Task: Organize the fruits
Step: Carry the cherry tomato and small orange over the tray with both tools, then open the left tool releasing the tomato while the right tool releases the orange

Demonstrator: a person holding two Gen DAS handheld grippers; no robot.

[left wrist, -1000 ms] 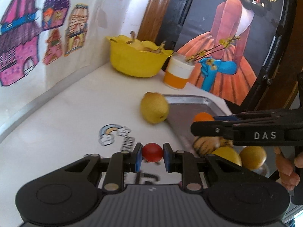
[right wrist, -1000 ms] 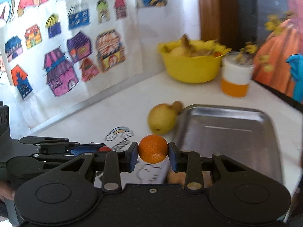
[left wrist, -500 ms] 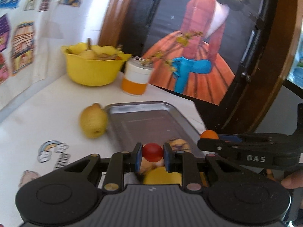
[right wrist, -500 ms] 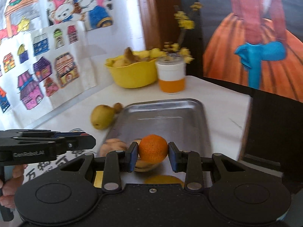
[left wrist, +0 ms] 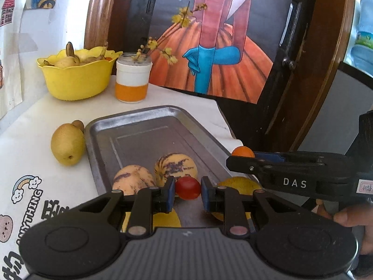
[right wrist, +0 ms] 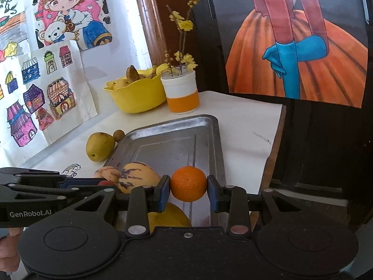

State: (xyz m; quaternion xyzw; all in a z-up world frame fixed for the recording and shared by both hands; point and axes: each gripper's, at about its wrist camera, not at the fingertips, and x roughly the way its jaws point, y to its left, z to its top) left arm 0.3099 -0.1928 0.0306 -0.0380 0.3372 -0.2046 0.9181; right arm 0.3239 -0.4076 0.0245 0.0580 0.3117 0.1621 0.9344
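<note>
My left tongs (left wrist: 188,192) were clenched on a small red round tomato (left wrist: 188,187), held above the near end of the shallow grey metal tray (left wrist: 149,126). My right tongs (right wrist: 188,190) gripped a round orange tangerine (right wrist: 188,183) over the tray's near right rim; in the left wrist view only the top of that fruit (left wrist: 243,151) showed behind the black arm of the right tongs.

On the tray's near end lay two pale yellow melons with purple streaks (left wrist: 175,166), side by side and touching, and below them plain yellow fruits (left wrist: 240,184), largely covered by the bodies of the tongs, so their number and shape could not be made out. The far half of the tray was bare metal.

Left of the tray, on the white tabletop (left wrist: 30,137), a yellow-green pear (left wrist: 67,143) lay just beside the rim, with a small brown round fruit (left wrist: 78,124) touching its far side. Farther back stood a scalloped yellow plastic bowl (left wrist: 77,79) heaped with fruit, and next to it a white-and-orange jar holding yellow flower twigs (left wrist: 132,80). A painted picture of an orange skirt and blue glove (left wrist: 216,53) leaned behind them, and children's drawings of houses (right wrist: 35,102) hung on the wall at left.

A rainbow sticker with lettering (left wrist: 28,186) on the tabletop was cut off by the left tongs' body. Fingers (left wrist: 352,217) of my right hand showed partly at the frame's edge.
</note>
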